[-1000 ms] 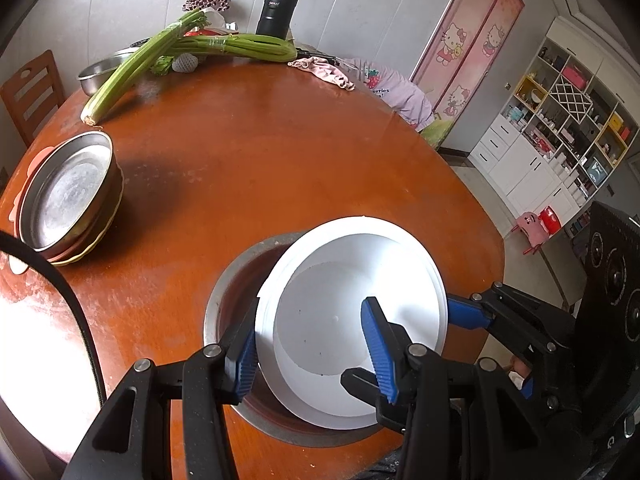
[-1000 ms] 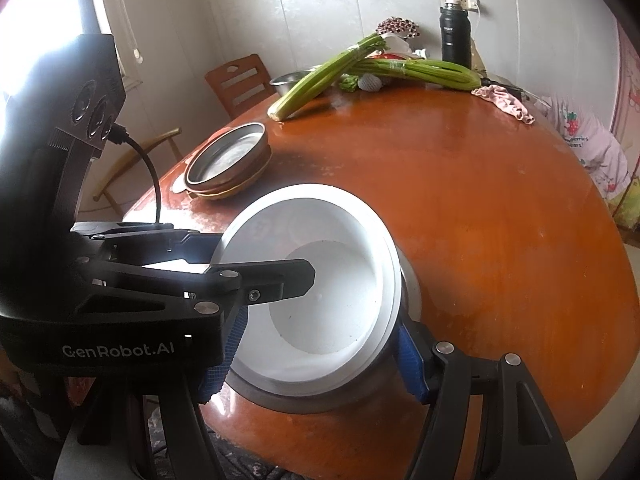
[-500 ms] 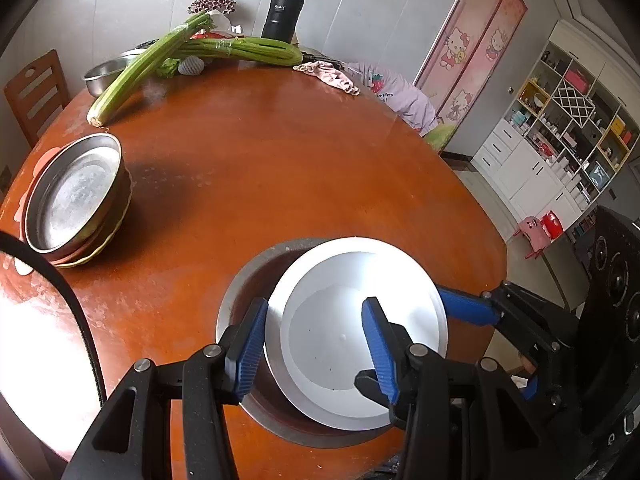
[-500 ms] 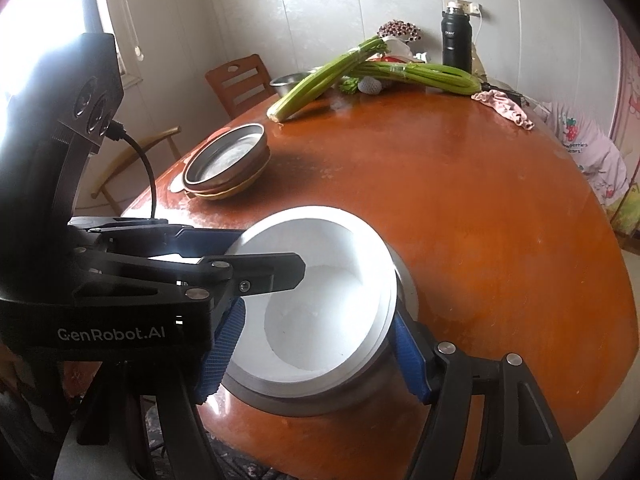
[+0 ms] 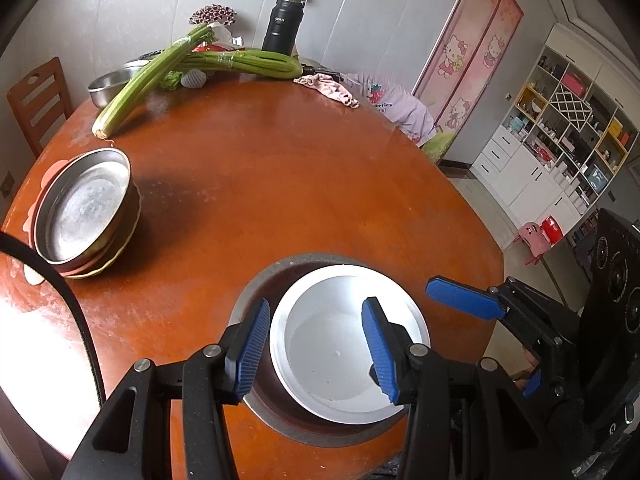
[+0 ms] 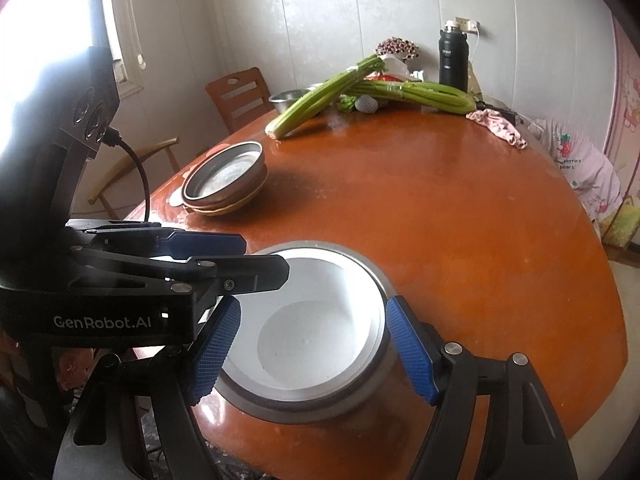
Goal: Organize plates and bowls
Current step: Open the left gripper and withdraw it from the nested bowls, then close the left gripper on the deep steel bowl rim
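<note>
Just below left claw (image 5: 316, 352): white bowl (image 5: 348, 344)

Left gripper (image 5: 316, 344), jaws apart, above a white bowl (image 5: 348, 344) nested in a steel bowl (image 5: 256, 288) near the edge of a round wooden table (image 5: 280, 184). Stacked dishes (image 5: 86, 212) at left; celery (image 5: 160, 76) and a black flask (image 5: 282, 26) beyond. Right gripper (image 5: 492, 336) at right.
</note>
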Demonstrator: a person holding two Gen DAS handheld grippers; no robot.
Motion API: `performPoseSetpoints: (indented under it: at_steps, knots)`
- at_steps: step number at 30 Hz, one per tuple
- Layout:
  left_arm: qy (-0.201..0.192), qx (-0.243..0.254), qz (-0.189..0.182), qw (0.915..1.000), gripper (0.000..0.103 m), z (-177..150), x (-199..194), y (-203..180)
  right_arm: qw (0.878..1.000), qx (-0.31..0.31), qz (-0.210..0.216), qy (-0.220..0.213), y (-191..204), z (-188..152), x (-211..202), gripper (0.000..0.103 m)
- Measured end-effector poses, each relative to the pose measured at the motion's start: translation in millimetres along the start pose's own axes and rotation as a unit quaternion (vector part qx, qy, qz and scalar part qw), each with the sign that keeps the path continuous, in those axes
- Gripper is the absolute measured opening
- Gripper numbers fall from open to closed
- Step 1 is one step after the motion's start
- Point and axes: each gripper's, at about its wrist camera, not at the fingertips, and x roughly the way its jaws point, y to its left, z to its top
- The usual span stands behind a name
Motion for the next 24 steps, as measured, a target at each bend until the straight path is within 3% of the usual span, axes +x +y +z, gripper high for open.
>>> performPoseSetpoints:
  at_steps: [24]
  knots:
    - [-0.008,0.0,0.032,0.9995,0.058,-16.7,-2.1,9.2,0.999,0.025,-0.02,-0.001,-20.9,-1.6,-5.0,0.078]
